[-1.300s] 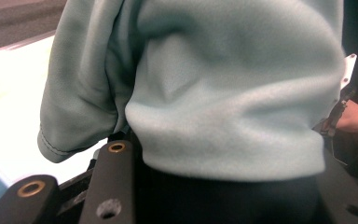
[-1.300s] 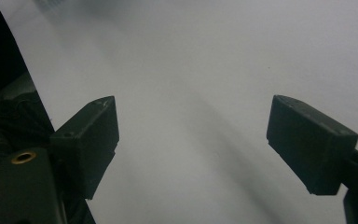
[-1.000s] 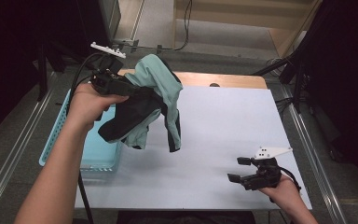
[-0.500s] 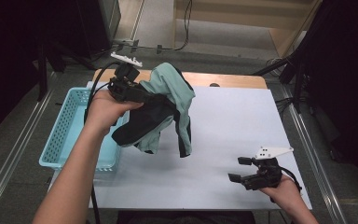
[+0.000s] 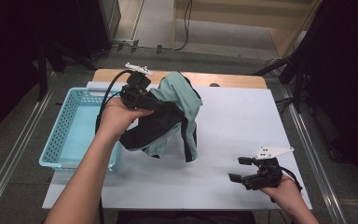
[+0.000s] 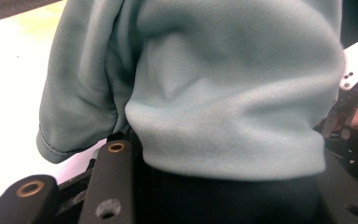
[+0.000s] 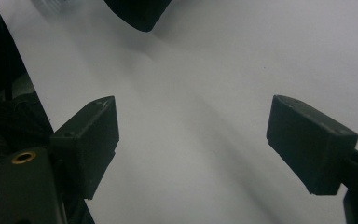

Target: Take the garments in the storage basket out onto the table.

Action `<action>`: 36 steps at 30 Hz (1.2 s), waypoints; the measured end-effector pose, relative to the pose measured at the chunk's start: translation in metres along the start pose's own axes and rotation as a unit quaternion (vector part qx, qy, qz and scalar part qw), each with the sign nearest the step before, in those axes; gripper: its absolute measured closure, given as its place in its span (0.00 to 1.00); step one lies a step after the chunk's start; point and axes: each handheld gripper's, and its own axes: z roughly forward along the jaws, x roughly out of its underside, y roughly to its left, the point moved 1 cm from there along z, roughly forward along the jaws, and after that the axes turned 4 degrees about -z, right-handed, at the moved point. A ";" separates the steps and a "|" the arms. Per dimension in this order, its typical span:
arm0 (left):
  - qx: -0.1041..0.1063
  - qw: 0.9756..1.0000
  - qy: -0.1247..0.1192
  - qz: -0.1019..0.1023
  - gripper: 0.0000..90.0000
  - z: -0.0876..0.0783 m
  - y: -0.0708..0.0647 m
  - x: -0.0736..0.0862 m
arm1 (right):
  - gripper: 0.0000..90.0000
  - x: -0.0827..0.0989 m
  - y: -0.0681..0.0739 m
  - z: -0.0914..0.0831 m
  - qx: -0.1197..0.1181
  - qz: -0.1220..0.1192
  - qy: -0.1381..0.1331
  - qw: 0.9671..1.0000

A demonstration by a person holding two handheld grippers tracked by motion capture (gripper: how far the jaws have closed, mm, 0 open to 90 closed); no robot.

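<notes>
Over the table's left half: I have the left gripper [image 5: 161, 105] raised off the surface, its jaws clamped on a bunched garment [image 5: 168, 119].
Left gripper grip: my jaws sit partway closed with cloth packed between them; in the left gripper view the fabric [image 6: 223, 93] swells out right above the jaws and hides their tips.
Garment colours: pale teal fleece on the outside, with a black part underneath that I see hanging at the lower left of the bundle.
Garment position: it hangs in the air from my left gripper, over the white table [image 5: 242, 121] and just to the right of the basket; a dark-edged strip dangles lowest, near the table's middle, and I cannot tell whether it touches the surface.
Basket: a light blue mesh basket [image 5: 56, 140] stands at the table's left edge, beside my left forearm, and what I can see of its floor is bare.
Right gripper: my right gripper [image 5: 242, 170] rests low at the near right corner of the table, well apart from the garment.
Right gripper jaws: spread wide, with nothing but white tabletop [image 7: 191, 121] between the two black pads [image 7: 91, 140] in the right gripper view.
Far side: a strip of bare wood [image 5: 233, 80] shows along the table's back edge.
</notes>
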 end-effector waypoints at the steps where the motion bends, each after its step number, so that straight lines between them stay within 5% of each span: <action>1: 0.000 1.000 0.002 0.001 0.61 0.004 -0.001 0.001 | 0.17 0.000 0.000 0.000 0.000 -0.001 0.000 1.000; 36: 0.002 1.000 0.018 0.018 0.59 0.080 -0.011 0.029 | 0.17 0.001 -0.001 0.001 0.001 -0.001 0.006 1.000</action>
